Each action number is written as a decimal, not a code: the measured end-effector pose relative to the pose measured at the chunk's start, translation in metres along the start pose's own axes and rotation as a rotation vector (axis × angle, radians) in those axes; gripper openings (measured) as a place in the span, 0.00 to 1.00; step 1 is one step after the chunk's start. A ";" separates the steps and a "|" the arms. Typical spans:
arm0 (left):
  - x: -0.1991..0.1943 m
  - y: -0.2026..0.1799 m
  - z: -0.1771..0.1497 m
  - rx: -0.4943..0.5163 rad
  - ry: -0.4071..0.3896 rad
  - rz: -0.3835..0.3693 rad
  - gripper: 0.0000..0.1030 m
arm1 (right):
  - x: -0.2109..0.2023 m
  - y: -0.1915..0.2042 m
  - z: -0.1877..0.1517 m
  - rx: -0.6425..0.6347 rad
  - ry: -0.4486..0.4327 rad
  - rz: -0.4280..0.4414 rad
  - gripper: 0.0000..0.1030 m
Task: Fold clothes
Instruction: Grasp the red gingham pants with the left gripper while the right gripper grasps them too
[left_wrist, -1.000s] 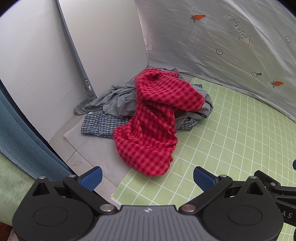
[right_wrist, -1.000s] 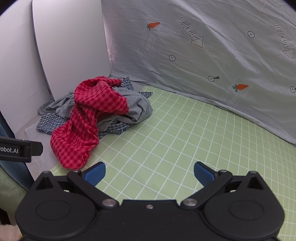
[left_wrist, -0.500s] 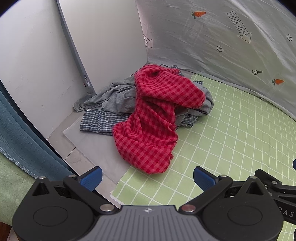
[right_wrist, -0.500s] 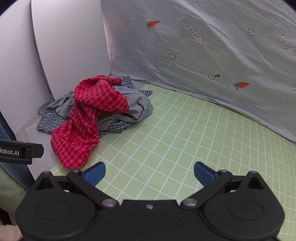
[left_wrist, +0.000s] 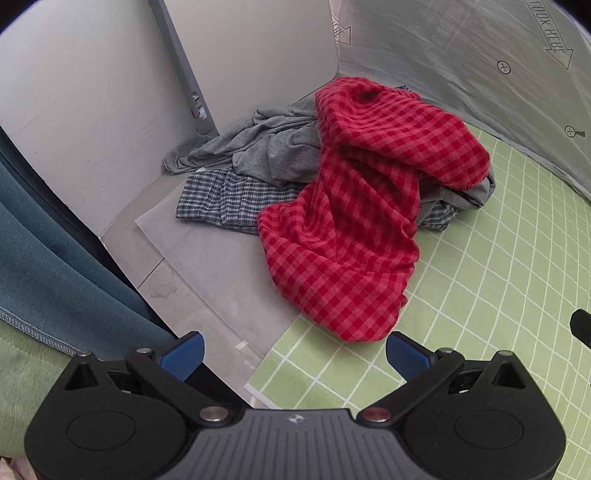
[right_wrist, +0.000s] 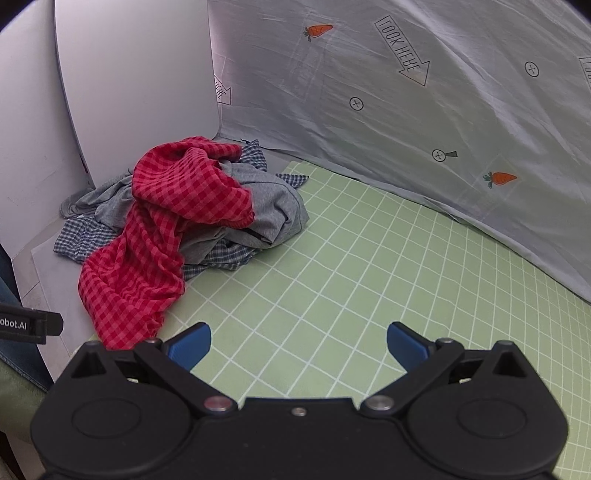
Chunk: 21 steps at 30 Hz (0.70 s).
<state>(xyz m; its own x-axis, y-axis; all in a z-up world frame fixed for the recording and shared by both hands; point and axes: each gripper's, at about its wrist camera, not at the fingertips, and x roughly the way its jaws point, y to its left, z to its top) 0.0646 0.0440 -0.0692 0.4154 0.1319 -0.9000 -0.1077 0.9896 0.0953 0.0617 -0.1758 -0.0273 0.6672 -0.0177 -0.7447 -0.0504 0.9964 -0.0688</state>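
A red checked cloth (left_wrist: 362, 206) lies draped over a heap of clothes in the back left corner; it also shows in the right wrist view (right_wrist: 159, 236). Under it are a grey garment (left_wrist: 273, 147) (right_wrist: 273, 214) and a blue-and-white plaid garment (left_wrist: 225, 199) (right_wrist: 218, 254). My left gripper (left_wrist: 295, 354) is open and empty, just short of the red cloth's near hem. My right gripper (right_wrist: 299, 341) is open and empty over the green grid mat (right_wrist: 369, 280), to the right of the heap.
A grey printed sheet (right_wrist: 406, 103) hangs as the back wall. White panels (left_wrist: 92, 92) close the left side. A teal curtain (left_wrist: 44, 266) hangs at the near left. A grey board (left_wrist: 207, 266) lies under the heap beside the green mat (left_wrist: 498, 266).
Both grippers have moved closer to the heap; the left one now sits nearer the red cloth's hem. The clothes have not moved. Both stay open.
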 end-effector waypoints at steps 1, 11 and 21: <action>0.008 0.002 0.002 -0.008 0.015 0.000 1.00 | 0.008 0.003 0.005 -0.013 0.003 0.001 1.00; 0.071 0.010 0.030 -0.078 0.104 -0.039 0.99 | 0.085 0.044 0.060 -0.128 0.005 0.045 0.92; 0.108 0.008 0.042 -0.220 0.166 -0.180 0.61 | 0.134 0.066 0.103 -0.163 0.000 0.131 0.56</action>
<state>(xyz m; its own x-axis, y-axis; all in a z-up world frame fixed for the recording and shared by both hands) 0.1463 0.0686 -0.1479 0.2943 -0.0734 -0.9529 -0.2456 0.9578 -0.1496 0.2241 -0.1039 -0.0635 0.6467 0.1112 -0.7546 -0.2567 0.9633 -0.0781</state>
